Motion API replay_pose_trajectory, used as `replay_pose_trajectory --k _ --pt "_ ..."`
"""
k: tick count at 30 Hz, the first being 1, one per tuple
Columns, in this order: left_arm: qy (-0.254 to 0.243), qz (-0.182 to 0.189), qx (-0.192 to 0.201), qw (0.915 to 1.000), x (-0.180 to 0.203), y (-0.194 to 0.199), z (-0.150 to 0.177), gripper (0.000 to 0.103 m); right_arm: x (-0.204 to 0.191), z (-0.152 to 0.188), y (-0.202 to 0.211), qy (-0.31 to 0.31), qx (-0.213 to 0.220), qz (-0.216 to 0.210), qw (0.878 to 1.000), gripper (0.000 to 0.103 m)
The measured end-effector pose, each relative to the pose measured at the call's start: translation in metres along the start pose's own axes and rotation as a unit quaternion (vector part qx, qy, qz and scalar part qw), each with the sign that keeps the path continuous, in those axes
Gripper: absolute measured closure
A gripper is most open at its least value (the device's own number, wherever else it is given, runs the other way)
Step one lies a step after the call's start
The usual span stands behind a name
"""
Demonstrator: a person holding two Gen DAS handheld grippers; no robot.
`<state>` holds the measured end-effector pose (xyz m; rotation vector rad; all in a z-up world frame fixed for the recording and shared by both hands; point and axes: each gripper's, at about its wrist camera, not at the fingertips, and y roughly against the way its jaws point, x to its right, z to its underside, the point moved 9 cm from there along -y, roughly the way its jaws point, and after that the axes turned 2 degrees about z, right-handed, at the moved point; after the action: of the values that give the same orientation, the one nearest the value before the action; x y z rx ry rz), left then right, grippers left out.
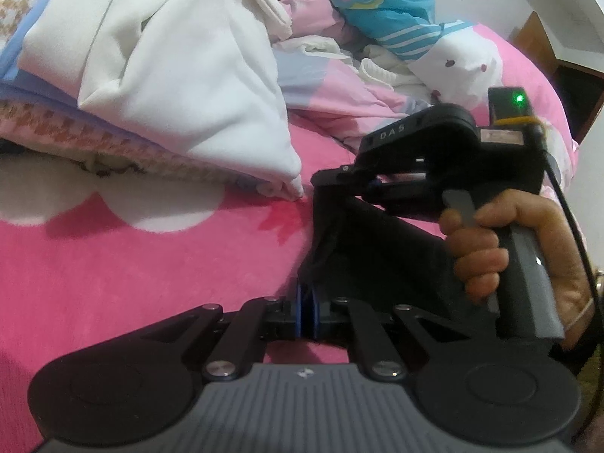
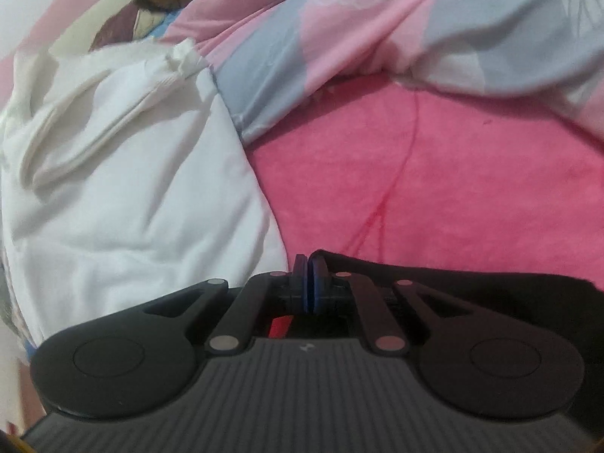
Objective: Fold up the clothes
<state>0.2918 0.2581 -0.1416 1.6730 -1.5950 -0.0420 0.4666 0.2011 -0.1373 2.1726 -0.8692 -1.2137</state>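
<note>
A black garment (image 1: 373,241) hangs just above the pink blanket (image 1: 132,264), stretched between both grippers. My left gripper (image 1: 306,307) is shut on the black garment's near edge, blue pads pressed together on the cloth. In the left wrist view the right gripper (image 1: 321,185) sits farther off, held by a hand (image 1: 487,249), pinching the garment's far corner. In the right wrist view my right gripper (image 2: 307,283) is shut, with the black garment (image 2: 472,283) running from its pads to the right. A white garment (image 2: 132,188) lies crumpled at the left.
White clothes (image 1: 181,68) are piled on a checked quilt (image 1: 113,139) at the left. A blue printed garment (image 1: 381,3) and a pink and grey duvet (image 2: 358,30) lie at the back. A wooden cabinet (image 1: 566,71) stands beyond the bed's right edge.
</note>
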Motion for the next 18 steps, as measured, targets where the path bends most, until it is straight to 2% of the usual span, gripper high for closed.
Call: replay_pose_trajectory --k 5,12,18 --pt "0.023 0.003 -0.001 0.9997 -0.005 0.001 0.000 0.097 0.008 -0.018 0.001 -0.101 0.032 -0.081 0.991 0.098" --pt "0.043 -0.003 0.009 0.9990 -0.010 0.004 0.001 0.096 0.000 0.005 0.014 -0.023 -0.005 -0.037 0.999 0.098" --pt "0.044 -0.013 0.017 0.9988 -0.011 0.008 0.003 0.096 -0.007 0.027 0.017 0.045 -0.045 0.005 0.998 0.099"
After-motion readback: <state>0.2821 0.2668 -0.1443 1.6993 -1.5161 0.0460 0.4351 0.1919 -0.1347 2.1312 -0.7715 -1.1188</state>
